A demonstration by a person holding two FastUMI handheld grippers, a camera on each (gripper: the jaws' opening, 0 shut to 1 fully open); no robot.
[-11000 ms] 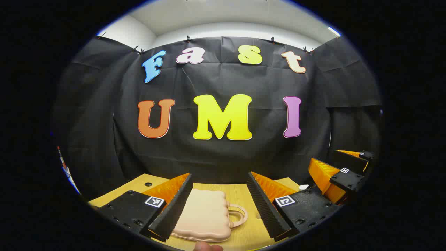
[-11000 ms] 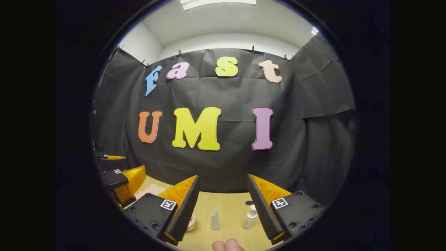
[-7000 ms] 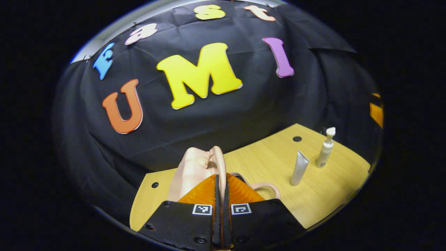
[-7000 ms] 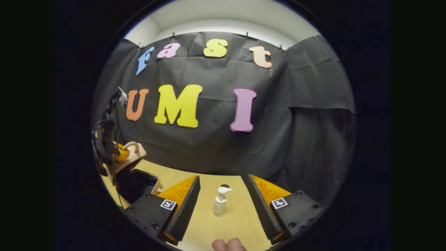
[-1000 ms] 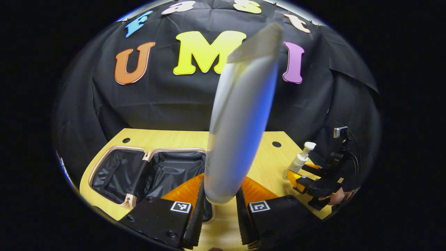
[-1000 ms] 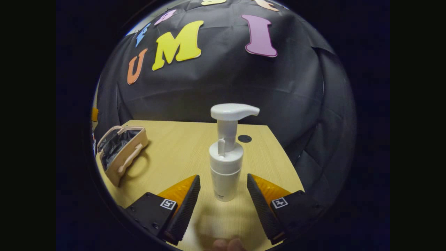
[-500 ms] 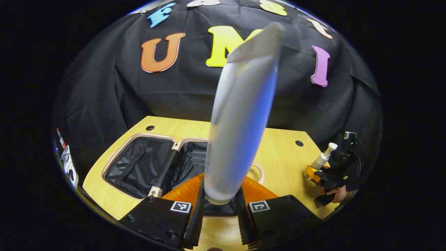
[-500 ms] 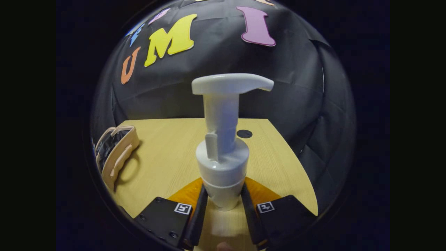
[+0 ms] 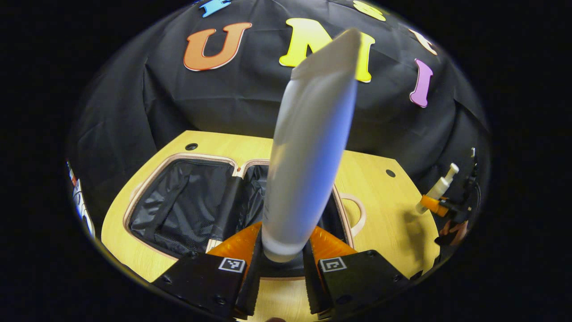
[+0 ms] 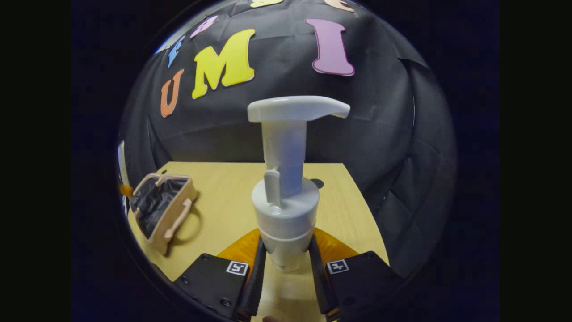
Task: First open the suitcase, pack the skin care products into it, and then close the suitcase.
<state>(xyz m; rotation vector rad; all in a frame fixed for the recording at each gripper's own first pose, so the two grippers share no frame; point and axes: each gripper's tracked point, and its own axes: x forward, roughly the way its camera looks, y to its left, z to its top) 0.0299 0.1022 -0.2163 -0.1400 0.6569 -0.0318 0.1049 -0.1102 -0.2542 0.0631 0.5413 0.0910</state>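
Holding the pale grey squeeze tube (image 9: 308, 152) clenched in my left gripper (image 9: 280, 261), its long axis rising straight up from my jaws, I have the open beige suitcase (image 9: 178, 158) with its black lining just below and ahead of them on the wooden counter (image 9: 384, 210). My right gripper (image 10: 287, 268) clamps the white pump bottle (image 10: 286, 201) upright; from those jaws the suitcase lies well off to the left, so the tube should go in first.
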